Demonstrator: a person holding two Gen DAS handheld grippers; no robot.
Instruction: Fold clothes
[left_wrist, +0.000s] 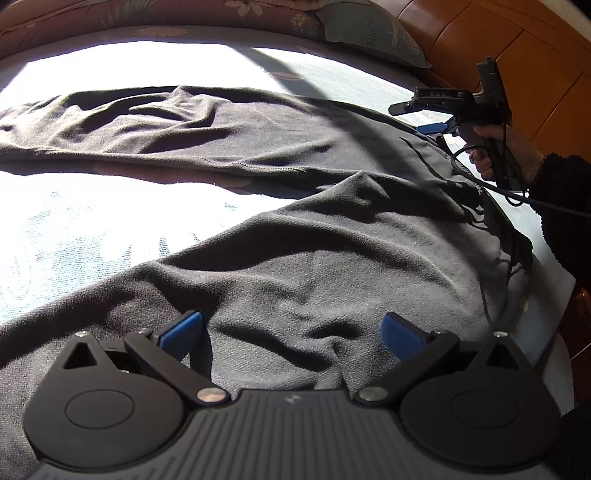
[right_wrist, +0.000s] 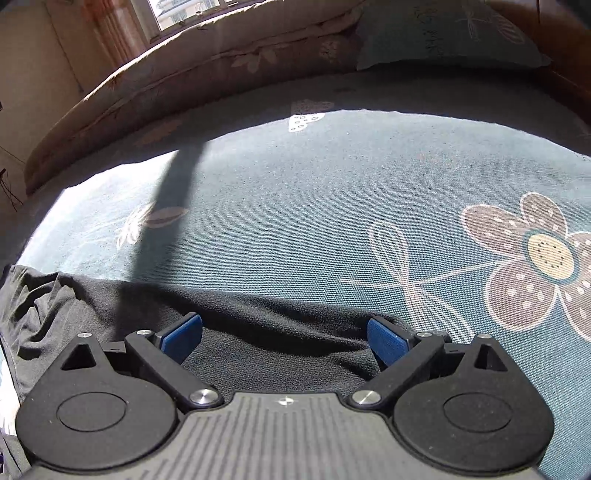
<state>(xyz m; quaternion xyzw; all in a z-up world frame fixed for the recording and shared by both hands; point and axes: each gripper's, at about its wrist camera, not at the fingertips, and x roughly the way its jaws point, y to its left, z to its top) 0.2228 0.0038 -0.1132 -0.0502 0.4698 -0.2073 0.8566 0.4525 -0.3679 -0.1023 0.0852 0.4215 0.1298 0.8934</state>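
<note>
Left wrist view looks down over a dark grey garment (left_wrist: 314, 258) spread across a bed (left_wrist: 92, 229) covered by a blue-green sheet with a flower print. The left hand-held gripper (left_wrist: 291, 334) hangs low over the near part of the cloth, its two blue pads (left_wrist: 183, 332) set wide apart with wrinkled fabric lying under the gap; neither pad presses on the cloth, so it holds nothing. One long part of the garment stretches away to the far left, and a strip of sunlit sheet shows between it and the near part. Thin dark cords lie along the garment's right edge. At the far right, a person's hand (left_wrist: 495, 155) in a dark fuzzy sleeve (left_wrist: 565, 206) grips the handle of the right hand-held gripper (left_wrist: 424, 118), which sits over the garment's far right edge; a black cable (left_wrist: 517, 195) loops from it.

Seen from the right wrist, the right hand-held gripper (right_wrist: 284, 338) also stands wide open, its blue pads (right_wrist: 386, 341) far apart. The garment's edge (right_wrist: 258, 314) runs across just under and between the pads, but they do not pinch it, and I cannot tell whether their tips touch the cloth. Beyond that edge the flowered sheet (right_wrist: 332, 203) lies bare, partly in sun and partly in shade. At the far side of the bed a brown flowered quilt (right_wrist: 184, 74) lies rolled beside a pale green pillow (right_wrist: 443, 33), with a window (right_wrist: 184, 14) behind them.
</note>
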